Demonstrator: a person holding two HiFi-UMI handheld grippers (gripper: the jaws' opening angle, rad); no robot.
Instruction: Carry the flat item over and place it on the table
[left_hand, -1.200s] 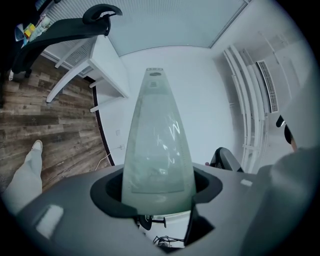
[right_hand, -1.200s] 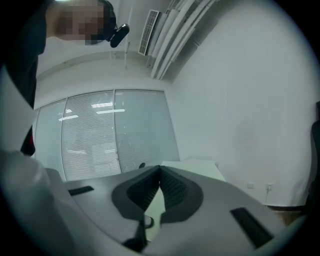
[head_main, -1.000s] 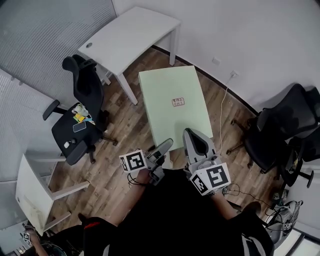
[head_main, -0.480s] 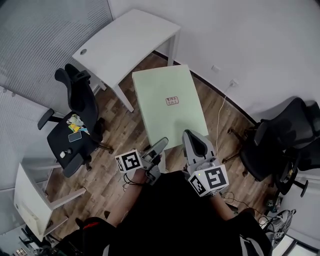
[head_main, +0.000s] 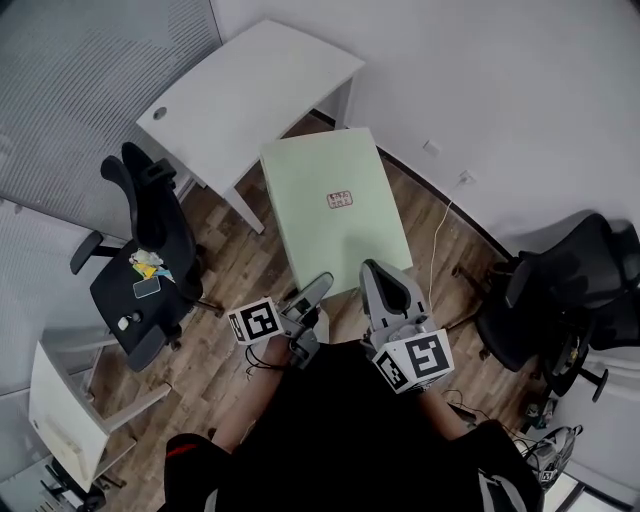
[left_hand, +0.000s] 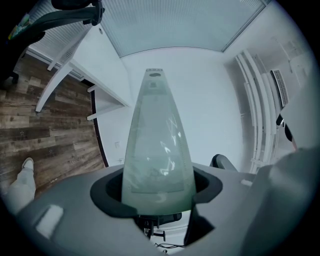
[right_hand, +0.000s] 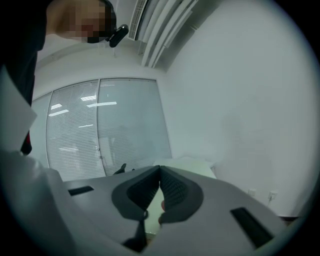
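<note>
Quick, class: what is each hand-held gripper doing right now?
Left hand-held gripper: closed on the green board.
Right hand-held gripper: closed on the green board.

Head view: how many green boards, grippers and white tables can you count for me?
pale green flat board: 1
grippers: 2, the left gripper and the right gripper, both on the board's near edge
white tables: 2, one by the wall, one at lower left
Total: 5
</note>
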